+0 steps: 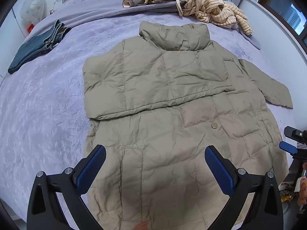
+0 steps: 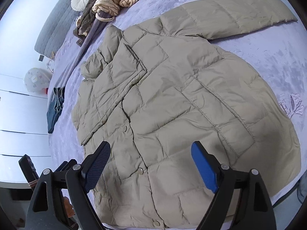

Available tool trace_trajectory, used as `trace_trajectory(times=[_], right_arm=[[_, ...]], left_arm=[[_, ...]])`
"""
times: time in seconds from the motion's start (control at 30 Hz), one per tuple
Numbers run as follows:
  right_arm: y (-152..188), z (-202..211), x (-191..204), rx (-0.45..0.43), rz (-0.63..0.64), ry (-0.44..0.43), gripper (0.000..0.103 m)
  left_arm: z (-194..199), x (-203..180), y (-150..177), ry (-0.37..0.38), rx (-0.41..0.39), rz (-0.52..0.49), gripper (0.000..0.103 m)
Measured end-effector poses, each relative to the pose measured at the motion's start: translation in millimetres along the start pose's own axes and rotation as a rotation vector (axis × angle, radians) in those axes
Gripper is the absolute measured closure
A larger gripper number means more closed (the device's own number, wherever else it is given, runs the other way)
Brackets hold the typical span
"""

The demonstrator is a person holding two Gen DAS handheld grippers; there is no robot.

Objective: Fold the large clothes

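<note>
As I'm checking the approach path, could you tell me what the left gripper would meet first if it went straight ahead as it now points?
Most likely the khaki puffer jacket: the open left gripper points at its lower front, below the folded-over sleeve. Depth is uncertain.

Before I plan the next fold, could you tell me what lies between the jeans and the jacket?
Only bare purple bedspread separates the jeans from the jacket; the left wrist view shows it best.

Folded jeans [image 1: 36, 48] lie near the left edge of the lavender bed [image 1: 48, 105]; a heap of striped and brown clothes [image 1: 191, 2] sits at its far edge; a round white cushion [image 2: 81, 0] lies beside the heap.
</note>
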State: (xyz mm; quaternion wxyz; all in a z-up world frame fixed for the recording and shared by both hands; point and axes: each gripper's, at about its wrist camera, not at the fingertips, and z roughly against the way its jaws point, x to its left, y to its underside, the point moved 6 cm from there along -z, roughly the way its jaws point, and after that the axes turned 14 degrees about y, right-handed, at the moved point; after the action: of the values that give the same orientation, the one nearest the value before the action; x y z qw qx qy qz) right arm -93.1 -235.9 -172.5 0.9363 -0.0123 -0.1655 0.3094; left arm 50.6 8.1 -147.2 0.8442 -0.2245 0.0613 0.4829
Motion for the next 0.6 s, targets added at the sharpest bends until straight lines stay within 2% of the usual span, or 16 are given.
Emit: trace_trajectory(times=[0.27,0.43,0.47,0.5,0.6], right_arm=[[-47,-3,-61,0.027,-0.053,-0.067,0.012],[-89,0,-100,0.027,-0.068,-0.072,0.011],[-97,1,-107,0.026,-0.073,-0.075,0.009],[-102,2,-113,0.024,-0.077,-0.078,0.000],[-122,4,-133,-0.005,-0.093,-0.088,0.000]], left_arm=[[-28,-57,-9,-0.059,0.030,0.018,0.000],[-52,-102,-22,-0.056,0.038,0.041,0.000],[-56,-110,-24,-0.057,0.042,0.041,0.000],[-60,-119,-27,-0.059,0.045,0.039,0.000],[-69,-140,-32,-0.061,0.053,0.031,0.000]])
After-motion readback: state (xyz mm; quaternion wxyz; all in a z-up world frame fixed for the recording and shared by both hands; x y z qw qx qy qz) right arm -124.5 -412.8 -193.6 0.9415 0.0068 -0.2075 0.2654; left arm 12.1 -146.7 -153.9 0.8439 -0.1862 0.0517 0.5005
